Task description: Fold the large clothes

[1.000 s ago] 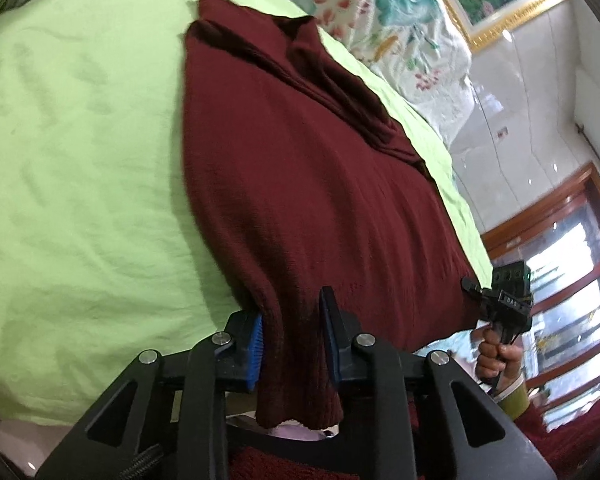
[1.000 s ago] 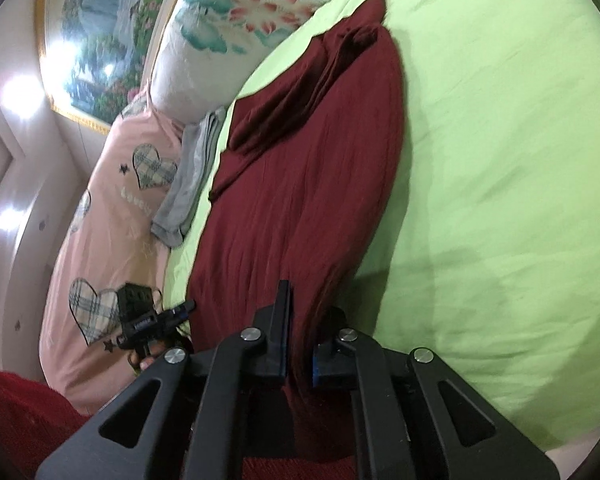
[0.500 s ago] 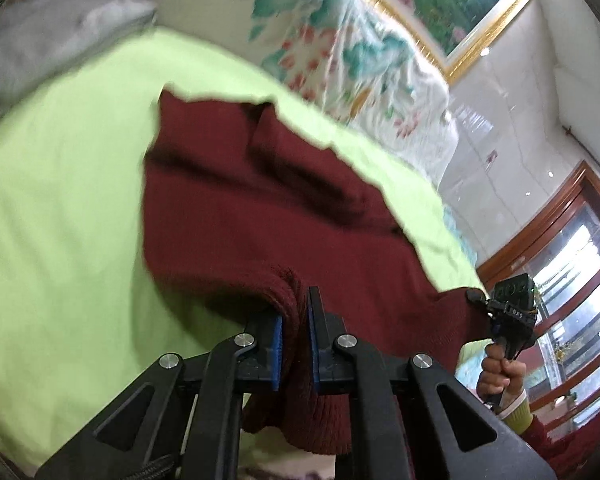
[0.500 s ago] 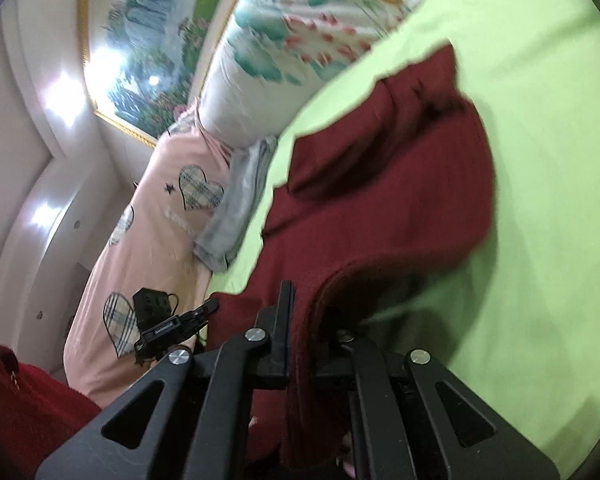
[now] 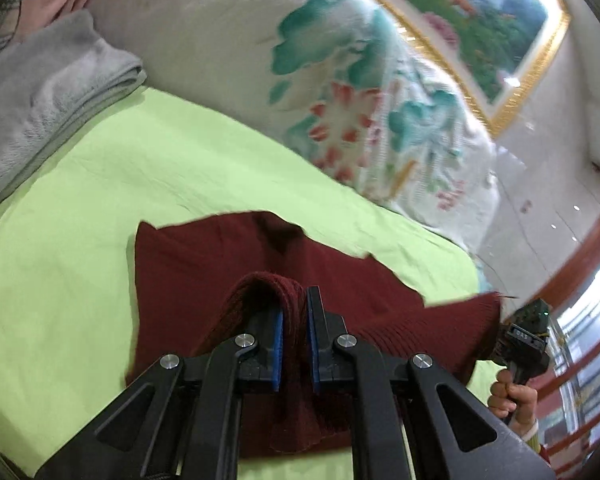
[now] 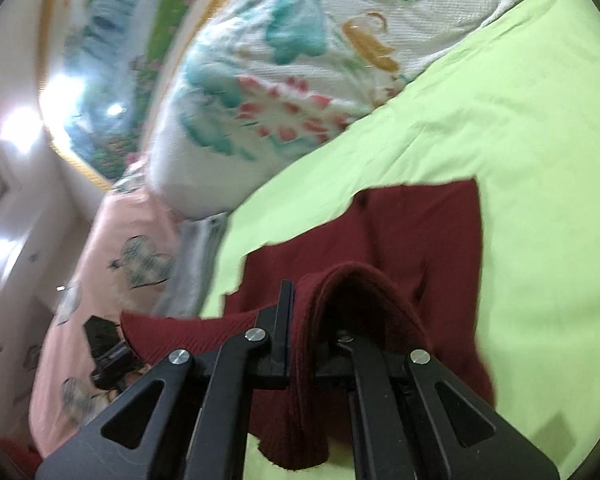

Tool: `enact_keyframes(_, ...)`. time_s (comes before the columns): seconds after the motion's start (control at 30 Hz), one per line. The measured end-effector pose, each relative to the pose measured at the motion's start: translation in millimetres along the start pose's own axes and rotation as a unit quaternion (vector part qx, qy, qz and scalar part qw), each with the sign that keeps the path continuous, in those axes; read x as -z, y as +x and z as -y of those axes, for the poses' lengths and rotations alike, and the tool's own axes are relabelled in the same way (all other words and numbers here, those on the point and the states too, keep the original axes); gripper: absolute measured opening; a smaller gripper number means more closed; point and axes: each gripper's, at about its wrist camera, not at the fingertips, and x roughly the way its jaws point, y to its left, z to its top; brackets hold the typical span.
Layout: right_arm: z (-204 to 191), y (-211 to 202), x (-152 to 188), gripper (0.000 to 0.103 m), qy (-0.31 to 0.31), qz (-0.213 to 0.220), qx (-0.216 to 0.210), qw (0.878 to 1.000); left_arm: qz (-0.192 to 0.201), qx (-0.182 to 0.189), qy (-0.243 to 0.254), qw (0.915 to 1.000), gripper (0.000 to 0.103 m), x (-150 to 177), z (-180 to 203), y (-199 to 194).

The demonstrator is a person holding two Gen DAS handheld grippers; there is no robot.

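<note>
A dark red knitted sweater lies on a lime green bed sheet. My left gripper is shut on one corner of its ribbed hem, which drapes over the left finger. My right gripper is shut on the other hem corner, and the sweater shows beyond it. The hem is lifted and carried over the sweater's far part, which lies flat on the sheet. The right gripper also shows at the right edge of the left wrist view, with the hem stretched between the two.
A white quilt with a teal and red flower print is piled at the head of the bed. A folded grey towel and a pink quilt with plaid hearts lie beside it. A gold-framed painting hangs on the wall.
Both grippers have lifted the hem and carried it toward the far end of the sweater. The sweater went from lying full length to doubled over, and the views tilted up toward the quilt.
</note>
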Motion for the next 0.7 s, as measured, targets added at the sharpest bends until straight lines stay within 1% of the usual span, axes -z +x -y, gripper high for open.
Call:
enact_keyframes(0.07, 11.3, 24.7, -13.2, 0.006, 0.004, -0.011, 0.048, 0.999, -0.011, -0.02, -0.012, 0.9997, 0.007, -7.9, -12.7, 27.1)
enact_keyframes(0.1, 20.6, 37.0, -17.3, 0.006, 0.013, -0.018, 0.062, 0.998, -0.022, -0.03, -0.023, 0.999, 0.005, -12.3, -23.3, 46.1)
enact_keyframes(0.17, 41.0, 62.7, -20.8, 0.007, 0.039, -0.04, 0.077, 0.995, -0.037, -0.052, -0.036, 0.9973, 0.005, -15.7, -40.1, 70.4)
enact_keyframes(0.2, 48.1, 70.7, -20.0, 0.008, 0.046, -0.048, 0.08, 0.995, -0.05, -0.065, -0.043, 0.9957, 0.005, -15.3, -51.6, 85.0)
enact_keyframes(0.23, 53.9, 76.3, -19.0, 0.008, 0.054, -0.053, 0.08, 0.994, -0.058, -0.069, -0.047, 0.9948, 0.005, -13.2, -57.8, 92.5)
enact_keyframes(0.27, 60.4, 80.1, -16.8, 0.008, 0.062, -0.057, 0.076, 0.994, -0.063, -0.069, -0.052, 0.9943, 0.005, -10.2, -63.7, 96.9)
enact_keyframes(0.33, 65.9, 76.4, -13.7, 0.009, 0.072, -0.051, 0.059, 0.994, -0.062, -0.058, -0.053, 0.9949, 0.006, -3.6, -69.7, 96.7)
enact_keyframes(0.4, 65.5, 65.0, -10.8, 0.016, 0.076, -0.042, 0.053, 0.995, -0.057, -0.049, -0.051, 0.9958, 0.01, 4.8, -69.4, 87.4)
enact_keyframes(0.43, 63.5, 56.6, -8.4, 0.022, 0.075, -0.033, 0.053, 0.995, -0.056, -0.044, -0.051, 0.9961, 0.012, 9.4, -68.3, 81.7)
enact_keyframes(0.47, 60.2, 48.5, -5.8, 0.032, 0.072, -0.024, 0.055, 0.996, -0.056, -0.042, -0.05, 0.9964, 0.015, 14.1, -66.2, 75.1)
enact_keyframes(0.5, 55.8, 37.6, -1.2, 0.036, 0.066, -0.01, 0.059, 0.996, -0.053, -0.035, -0.047, 0.9969, 0.017, 21.8, -61.9, 65.7)
enact_keyframes(0.53, 51.8, 31.7, 2.2, 0.04, 0.061, -0.003, 0.06, 0.996, -0.052, -0.026, -0.044, 0.9973, 0.017, 29.4, -57.4, 56.4)
enact_keyframes(0.57, 44.8, 26.0, 7.6, 0.04, 0.051, 0.004, 0.057, 0.997, -0.053, -0.014, -0.04, 0.9977, 0.017, 36.1, -51.4, 50.3)
enact_keyframes(0.63, 27.2, 24.3, 19.9, 0.04, 0.024, -0.005, 0.038, 0.999, -0.067, 0.006, -0.017, 0.9976, 0.017, 49.4, -28.3, 47.2)
enact_keyframes(0.7, 4.4, 36.6, 32.2, 0.04, -0.026, -0.042, 0.031, 0.998, -0.09, 0.015, 0.025, 0.9955, 0.026, 58.9, 1.2, 56.0)
